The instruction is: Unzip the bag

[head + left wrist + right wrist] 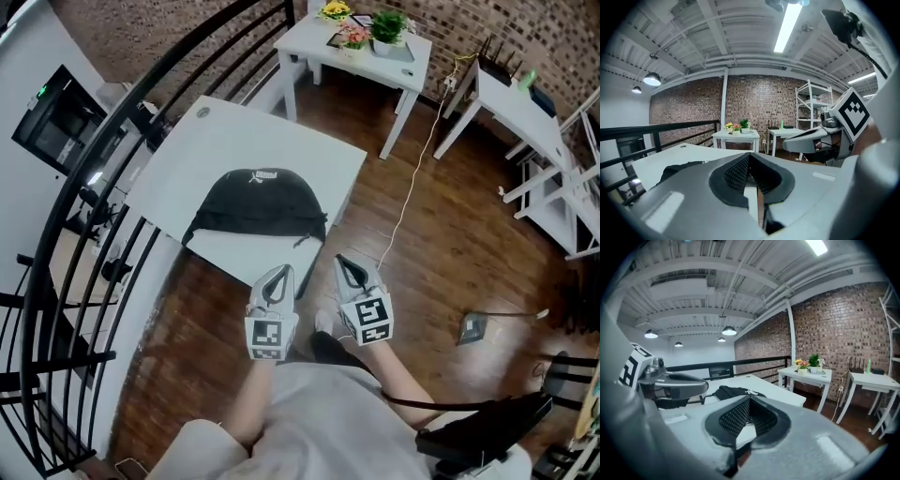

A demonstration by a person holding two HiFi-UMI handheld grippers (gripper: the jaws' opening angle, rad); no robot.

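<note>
A black backpack [258, 204] with a white logo lies flat on the white table [239, 141], near its front edge. My left gripper [278, 273] is shut and empty, held just in front of the table's front edge, short of the bag. My right gripper [348, 264] is also shut and empty, beside the left one, over the wooden floor off the table's front right corner. In the left gripper view the bag [675, 171] shows low at the left past the shut left gripper [749, 154]. In the right gripper view the bag [736, 391] lies on the table beyond the shut right gripper [749, 398].
A small white table [361, 47] with potted flowers stands at the back, another white table [516, 103] to its right. A black railing [103, 187] runs along the left. A white cable [412, 178] trails across the wooden floor. A person's legs and a black chair [487, 431] are below.
</note>
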